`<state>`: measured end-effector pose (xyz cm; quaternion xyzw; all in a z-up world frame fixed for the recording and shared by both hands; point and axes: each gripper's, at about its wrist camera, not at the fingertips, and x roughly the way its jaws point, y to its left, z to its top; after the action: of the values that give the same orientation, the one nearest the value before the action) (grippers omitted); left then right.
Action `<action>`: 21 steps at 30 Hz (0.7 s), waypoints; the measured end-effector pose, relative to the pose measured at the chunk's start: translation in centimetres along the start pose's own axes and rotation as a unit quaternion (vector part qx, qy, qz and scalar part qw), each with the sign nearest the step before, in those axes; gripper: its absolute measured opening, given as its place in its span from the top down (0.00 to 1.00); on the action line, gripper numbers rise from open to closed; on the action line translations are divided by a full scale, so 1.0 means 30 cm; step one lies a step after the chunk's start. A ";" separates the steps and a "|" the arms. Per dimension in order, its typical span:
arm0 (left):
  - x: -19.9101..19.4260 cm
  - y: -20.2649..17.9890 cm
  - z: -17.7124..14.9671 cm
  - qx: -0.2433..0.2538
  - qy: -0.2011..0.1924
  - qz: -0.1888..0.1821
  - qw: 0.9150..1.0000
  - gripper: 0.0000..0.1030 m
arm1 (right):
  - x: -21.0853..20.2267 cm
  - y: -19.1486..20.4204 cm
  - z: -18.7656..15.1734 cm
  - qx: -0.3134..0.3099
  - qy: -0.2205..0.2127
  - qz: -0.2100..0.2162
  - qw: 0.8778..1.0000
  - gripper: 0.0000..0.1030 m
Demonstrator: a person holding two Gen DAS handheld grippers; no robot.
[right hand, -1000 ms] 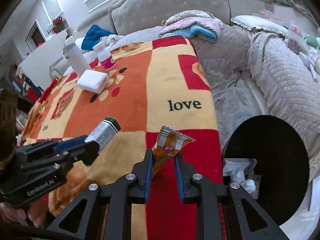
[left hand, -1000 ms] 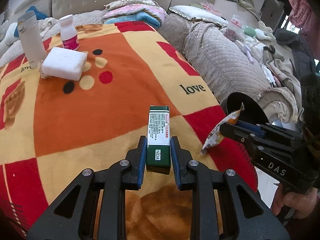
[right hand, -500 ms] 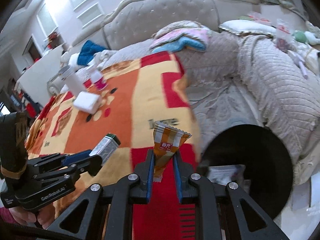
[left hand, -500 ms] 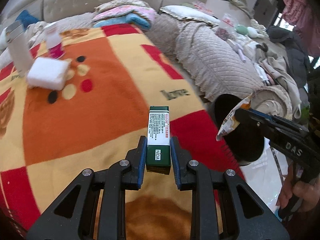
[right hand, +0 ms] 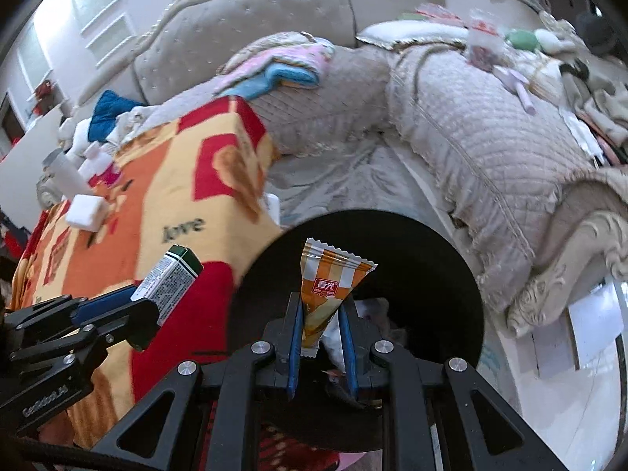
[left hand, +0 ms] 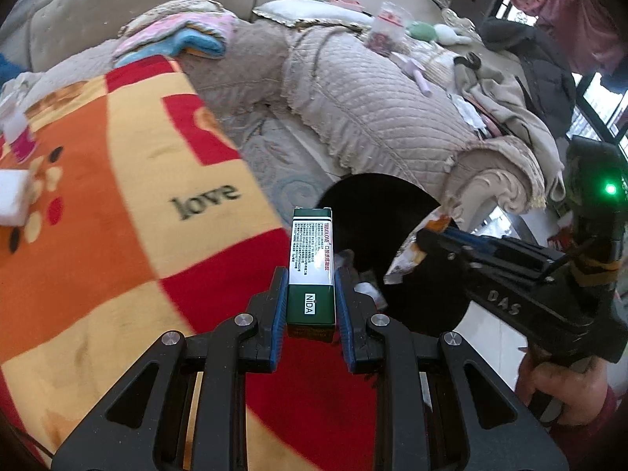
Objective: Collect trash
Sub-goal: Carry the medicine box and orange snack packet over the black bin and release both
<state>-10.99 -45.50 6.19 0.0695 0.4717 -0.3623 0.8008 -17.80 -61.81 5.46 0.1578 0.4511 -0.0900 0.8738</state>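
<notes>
Trash hangs in both grips: my right hand-held gripper (right hand: 322, 339) pinches the orange wrapper (right hand: 331, 286) upright over the black bin (right hand: 443, 274), nearer than my left hand-held gripper (left hand: 311, 298), which clamps the green box (left hand: 312, 259), pointing its long axis toward the bin's near-left rim.

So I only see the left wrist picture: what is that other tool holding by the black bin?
Observer: The right wrist view shows it whole: an orange-and-white striped snack wrapper, with the jaws of the right gripper shut on its lower end.
Visitor: Is it over the bin?
Observer: Yes, it is framed by the mouth of the black bin, with pale crumpled trash inside.
Visitor: And my green box?
Observer: There the green box in the left gripper shows against the blanket, left of the bin's rim.
</notes>
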 end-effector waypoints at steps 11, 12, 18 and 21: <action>0.067 -0.002 0.022 -0.033 0.011 -0.073 0.997 0.60 | 0.015 -0.084 -0.009 0.048 0.001 -0.025 0.999 0.55; 0.065 0.005 0.020 -0.035 0.008 -0.075 0.997 0.49 | 0.014 -0.085 -0.010 0.049 0.002 -0.023 0.999 0.55; 0.035 0.071 0.003 -0.058 0.004 -0.054 0.997 0.47 | 0.027 -0.047 -0.012 0.043 0.011 -0.014 0.999 0.55; 0.018 0.111 -0.006 -0.065 0.001 -0.023 0.998 0.47 | 0.033 0.001 -0.010 0.028 0.011 -0.007 1.000 0.55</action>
<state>-8.80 -43.26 4.89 0.0067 0.4963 -0.3496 0.7946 -17.43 -61.68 4.49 0.1799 0.4590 -0.1070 0.8634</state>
